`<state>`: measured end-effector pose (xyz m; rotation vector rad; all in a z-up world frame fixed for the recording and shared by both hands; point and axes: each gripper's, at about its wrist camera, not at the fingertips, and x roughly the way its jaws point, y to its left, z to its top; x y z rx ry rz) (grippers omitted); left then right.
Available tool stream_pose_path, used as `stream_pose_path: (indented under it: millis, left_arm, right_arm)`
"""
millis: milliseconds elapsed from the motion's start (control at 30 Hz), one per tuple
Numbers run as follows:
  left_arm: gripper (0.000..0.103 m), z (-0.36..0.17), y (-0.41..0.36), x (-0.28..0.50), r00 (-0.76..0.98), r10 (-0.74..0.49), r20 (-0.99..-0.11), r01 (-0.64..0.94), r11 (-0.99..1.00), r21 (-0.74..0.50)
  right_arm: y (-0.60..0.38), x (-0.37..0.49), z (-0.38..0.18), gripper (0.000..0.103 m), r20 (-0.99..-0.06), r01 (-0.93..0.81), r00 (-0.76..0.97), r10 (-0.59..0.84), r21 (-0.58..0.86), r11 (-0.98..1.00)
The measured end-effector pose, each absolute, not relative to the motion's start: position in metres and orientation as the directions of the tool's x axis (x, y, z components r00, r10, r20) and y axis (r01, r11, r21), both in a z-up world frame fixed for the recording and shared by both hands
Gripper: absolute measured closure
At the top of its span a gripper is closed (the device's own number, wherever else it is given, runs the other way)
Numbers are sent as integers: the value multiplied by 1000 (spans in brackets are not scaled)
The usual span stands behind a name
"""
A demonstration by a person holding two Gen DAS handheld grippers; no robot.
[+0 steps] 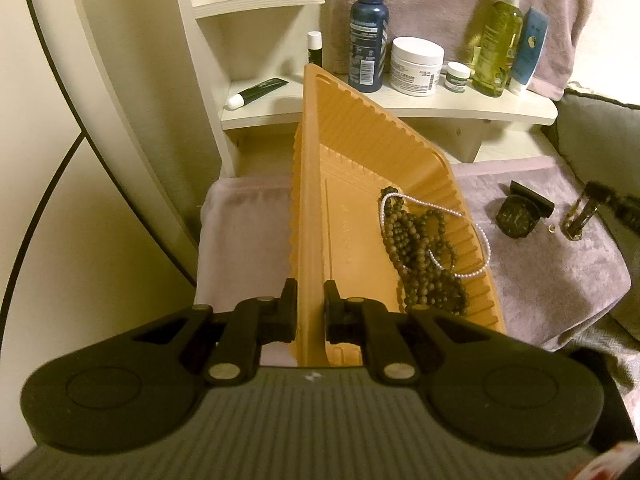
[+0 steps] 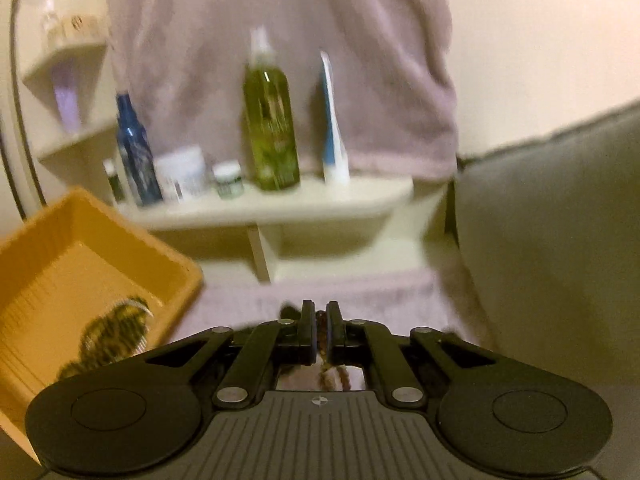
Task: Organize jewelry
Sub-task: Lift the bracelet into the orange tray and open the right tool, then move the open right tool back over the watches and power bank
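Orange plastic tray, ribbed walls, tilted; near rim clamped between the fingers of the left gripper.

Contents, done so far: dark bead strand heaped at 4 o'clock of the tray floor, white pearl strand looped over it and draped on the ribbed wall.

In transit: right gripper, fingers drawn together on a small brownish braided or beaded piece that hangs below them; blur prevents closer naming. It hovers above the mauve towel, the tray at its 9 o'clock, not yet over it.

Outstanding, by judgement: black wristwatch on the towel at 3 o'clock of the tray, a small gold-coloured item just beside it, too small to identify. Roughly half sorted.

Writing: white jar on the shelf at 12 o'clock reads "CREAM"; barcode and fine print on the blue spray bottle, unreadable. Embossed mark on the tray floor, illegible. Other labels too small.
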<state>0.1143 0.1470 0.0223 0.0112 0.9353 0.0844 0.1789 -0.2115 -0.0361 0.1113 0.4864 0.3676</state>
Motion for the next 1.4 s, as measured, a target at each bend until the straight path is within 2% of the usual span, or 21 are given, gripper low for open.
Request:
stream_pose_path:
  millis: [300,500,833,933,1067,1400]
  left_arm:
    - [92,22,147,115,592,75,-802,-68,997,43]
    - [92,23,148,114,594,74,-801,-68,997,41]
    - [92,22,147,114,594,74,-801,-69,997,41]
    - [92,22,148,114,594,74,-801,-70,997,40]
    - [92,21,148,114,594,73,-801,-71,997,38]
    - [92,22,149,115,595,73,-800,-69,997,40]
  right_arm:
    - [-189,170,9,99,-336,-438,803,493,228,869]
    - [-147,167,21,99,-305,-553,716,628,301,777]
    - [-58,165,-14,99,-401,-718,457,794,361,595]
    - [-50,165,-27,97,-427,-716,431,795,374,589]
    - [-63,161,-27,74,-416,-699,480,773,351,623]
    - [-143,162,-29,74,-416,-543,695,587,231,807]
